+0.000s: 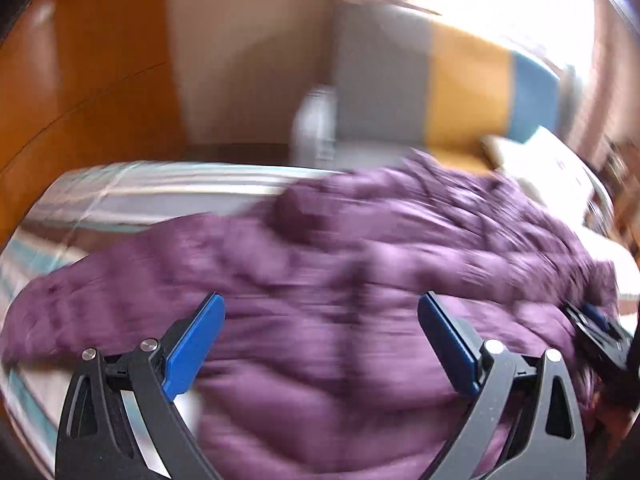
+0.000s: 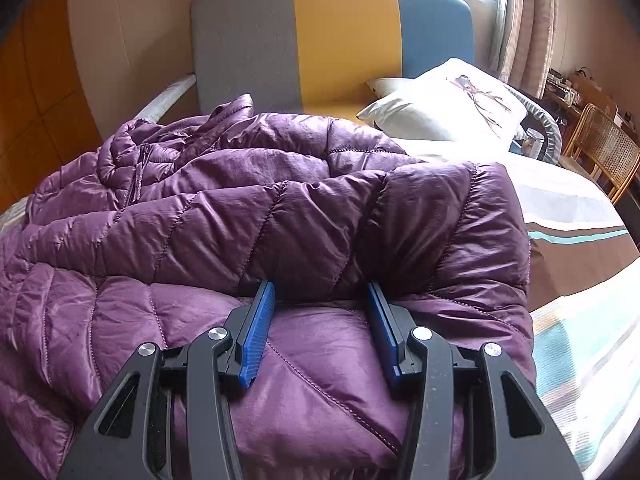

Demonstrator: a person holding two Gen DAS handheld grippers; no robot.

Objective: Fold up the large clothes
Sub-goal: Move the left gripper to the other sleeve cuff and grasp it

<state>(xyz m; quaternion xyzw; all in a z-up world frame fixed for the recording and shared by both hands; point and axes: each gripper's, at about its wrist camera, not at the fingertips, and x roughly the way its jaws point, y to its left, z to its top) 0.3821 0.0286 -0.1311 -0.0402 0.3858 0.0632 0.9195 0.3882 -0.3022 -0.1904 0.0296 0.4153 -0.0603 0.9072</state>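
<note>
A purple quilted puffer jacket (image 2: 256, 216) lies bunched on the bed, one part folded over onto the rest. My right gripper (image 2: 320, 292) is open, its blue pads at the edge of that folded-over layer, nothing between them. In the blurred left wrist view the same jacket (image 1: 340, 264) fills the middle. My left gripper (image 1: 320, 304) is wide open and empty just above it. The right gripper (image 1: 600, 328) shows at the right edge of the left wrist view, against the jacket.
The bed has a striped sheet (image 2: 580, 344) and a grey, yellow and blue headboard (image 2: 344, 36). A white pillow (image 2: 448, 104) lies at the head. A wicker chair (image 2: 604, 148) stands at the right, a wooden wardrobe (image 1: 80, 80) at the left.
</note>
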